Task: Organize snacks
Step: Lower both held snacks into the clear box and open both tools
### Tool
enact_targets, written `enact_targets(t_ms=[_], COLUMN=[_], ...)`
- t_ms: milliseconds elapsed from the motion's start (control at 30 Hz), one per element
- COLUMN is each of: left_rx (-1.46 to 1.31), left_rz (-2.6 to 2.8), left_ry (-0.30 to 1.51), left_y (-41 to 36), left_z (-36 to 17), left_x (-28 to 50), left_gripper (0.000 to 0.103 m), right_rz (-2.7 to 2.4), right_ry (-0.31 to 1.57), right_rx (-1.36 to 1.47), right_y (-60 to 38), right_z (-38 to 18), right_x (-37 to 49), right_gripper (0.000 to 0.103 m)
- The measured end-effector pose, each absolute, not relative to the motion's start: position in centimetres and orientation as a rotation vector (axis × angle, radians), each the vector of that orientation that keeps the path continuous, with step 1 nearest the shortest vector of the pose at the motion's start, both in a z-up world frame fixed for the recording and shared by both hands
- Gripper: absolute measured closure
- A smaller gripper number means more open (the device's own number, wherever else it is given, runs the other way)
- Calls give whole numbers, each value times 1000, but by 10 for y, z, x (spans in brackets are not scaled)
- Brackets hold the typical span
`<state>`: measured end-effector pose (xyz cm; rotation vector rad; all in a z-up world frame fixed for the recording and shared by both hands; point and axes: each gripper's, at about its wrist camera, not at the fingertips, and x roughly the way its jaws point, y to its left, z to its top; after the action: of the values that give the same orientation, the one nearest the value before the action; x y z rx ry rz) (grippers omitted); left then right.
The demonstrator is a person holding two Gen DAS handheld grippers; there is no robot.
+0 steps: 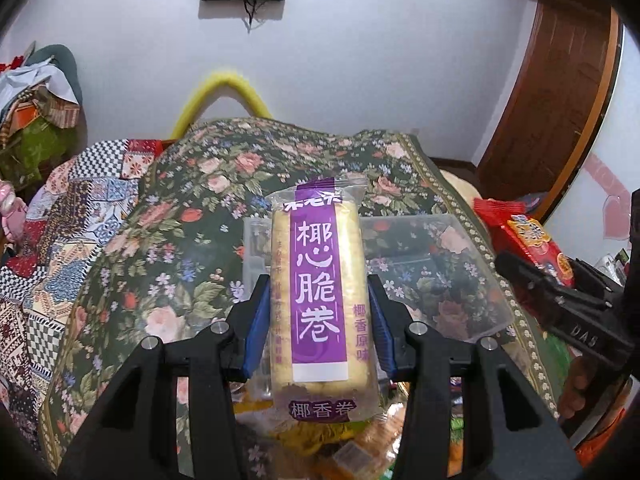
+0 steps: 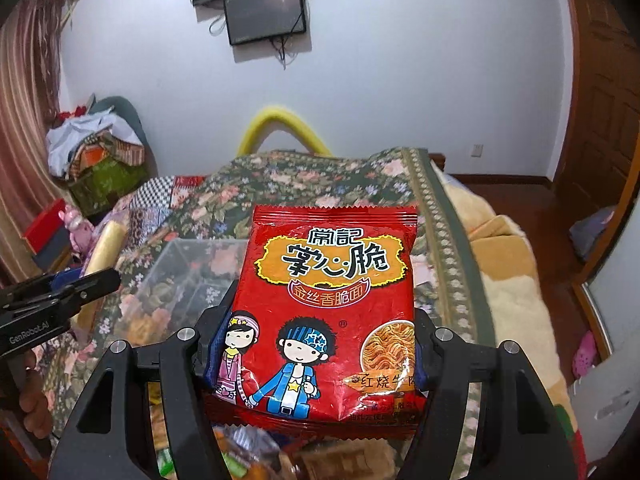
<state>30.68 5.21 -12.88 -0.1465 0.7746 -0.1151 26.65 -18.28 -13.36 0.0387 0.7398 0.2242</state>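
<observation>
My left gripper (image 1: 318, 312) is shut on a long pack of coconut crisp rolls (image 1: 318, 280) with a purple label, held upright above the bed. My right gripper (image 2: 320, 344) is shut on a red packet of crispy noodle snack (image 2: 328, 316) with cartoon figures. A clear plastic bin (image 1: 440, 264) sits on the floral bedspread just beyond both packs; it also shows in the right wrist view (image 2: 184, 276). A pile of loose snack packets (image 2: 240, 456) lies below the grippers. The right gripper and its red packet (image 1: 528, 244) appear at the right of the left wrist view.
The floral bedspread (image 1: 280, 168) covers the bed, with patchwork quilts (image 1: 48, 240) at the left. A yellow foam tube (image 1: 224, 92) arches at the far bed edge. A cream blanket (image 2: 508, 264) hangs at the right. A wooden door (image 2: 600, 100) stands at the right.
</observation>
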Motion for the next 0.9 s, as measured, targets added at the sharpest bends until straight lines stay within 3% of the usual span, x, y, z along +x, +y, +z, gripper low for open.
enact_targets(t_ms=[533,900], left_rx=[-116,-103], left_rz=[-129,-126], left_ry=[924,885], left_y=[43,45], left_z=[-177,-159], left_x=[353,339], left_gripper=[58,56], right_rz=[273,261], right_ry=[914,926], right_rx=[-52,-75], right_y=[-160,-158], right_z=[-172,-171], right_x=[302,303], right_gripper=[39,33])
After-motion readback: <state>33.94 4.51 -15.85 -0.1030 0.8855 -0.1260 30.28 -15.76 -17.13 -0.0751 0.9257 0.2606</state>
